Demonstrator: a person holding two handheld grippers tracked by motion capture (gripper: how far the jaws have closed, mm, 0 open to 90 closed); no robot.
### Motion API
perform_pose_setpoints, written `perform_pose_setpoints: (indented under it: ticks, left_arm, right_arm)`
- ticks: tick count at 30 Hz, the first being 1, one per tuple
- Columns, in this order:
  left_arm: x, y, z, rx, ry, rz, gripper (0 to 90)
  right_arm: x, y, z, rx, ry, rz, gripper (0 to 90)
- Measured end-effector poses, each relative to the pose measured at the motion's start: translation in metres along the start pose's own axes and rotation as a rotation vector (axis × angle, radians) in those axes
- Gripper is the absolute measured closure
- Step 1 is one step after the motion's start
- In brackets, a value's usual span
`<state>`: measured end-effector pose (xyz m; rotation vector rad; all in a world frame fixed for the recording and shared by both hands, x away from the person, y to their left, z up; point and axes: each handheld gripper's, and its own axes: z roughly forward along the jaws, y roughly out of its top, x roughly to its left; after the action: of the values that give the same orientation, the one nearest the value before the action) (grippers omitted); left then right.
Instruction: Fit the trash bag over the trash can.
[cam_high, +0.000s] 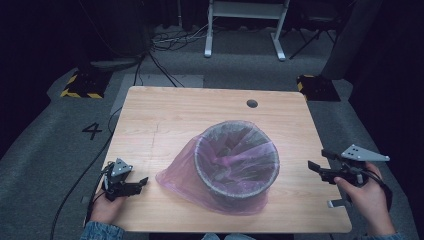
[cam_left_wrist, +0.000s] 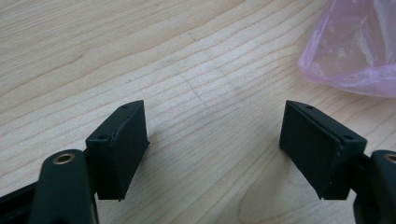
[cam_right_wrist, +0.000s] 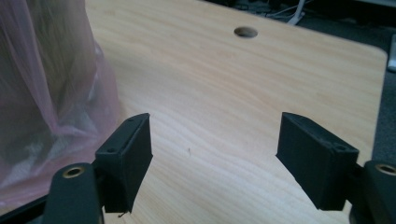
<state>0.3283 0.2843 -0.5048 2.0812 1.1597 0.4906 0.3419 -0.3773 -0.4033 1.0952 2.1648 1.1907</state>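
Centrally on the wooden worktop (cam_high: 165, 110) a round grey waste bin (cam_high: 236, 160) is stood upright, lined with a thin pink plastic bag (cam_high: 182, 175) whose mouth is folded over the rim and whose loose skirt is spread onto the wood around the base, most widely toward the left. The bag is draped loosely rather than pulled taut, so it is judged that fitting or removing the liner is the work in hand. Inside the bin, crumpled folds of the pink film are seen sagging toward the bottom; no other contents can be made out. The left hand-held gripper (cam_high: 142, 181) is held low near the near-left corner, well apart from the bag's edge, its jaws spread wide over bare wood with nothing between them, as the left gripper view confirms. The right hand-held gripper (cam_high: 320, 161) is held beside the bin on the right, jaws likewise parted and empty, with the bag near its left jaw in the right gripper view. A round cable hole (cam_high: 252, 103) is set near the far edge.
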Motion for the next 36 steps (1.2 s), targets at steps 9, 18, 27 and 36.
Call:
perform_pose_setpoints:
  ticks: [9, 18, 27, 36]
  left_arm:
    - [0.000, 0.000, 0.000, 0.000, 0.000, -0.001, 23.3]
    - [0.000, 0.000, 0.000, 0.000, 0.000, -0.001, 23.3]
    - [0.000, 0.000, 0.000, 0.000, 0.000, -0.002, 23.3]
    - [0.000, 0.000, 0.000, 0.000, 0.000, -0.002, 23.3]
  right_arm:
    - [0.004, -0.033, 0.031, 0.029, 0.002, 0.019, 26.4]
    - [0.003, -0.059, 0.053, 0.068, -0.042, 0.059, 26.4]
    - [-0.001, -0.073, 0.067, 0.094, -0.085, 0.095, 26.0]
    - [-0.002, -0.071, 0.075, 0.161, -0.123, 0.107, 22.3]
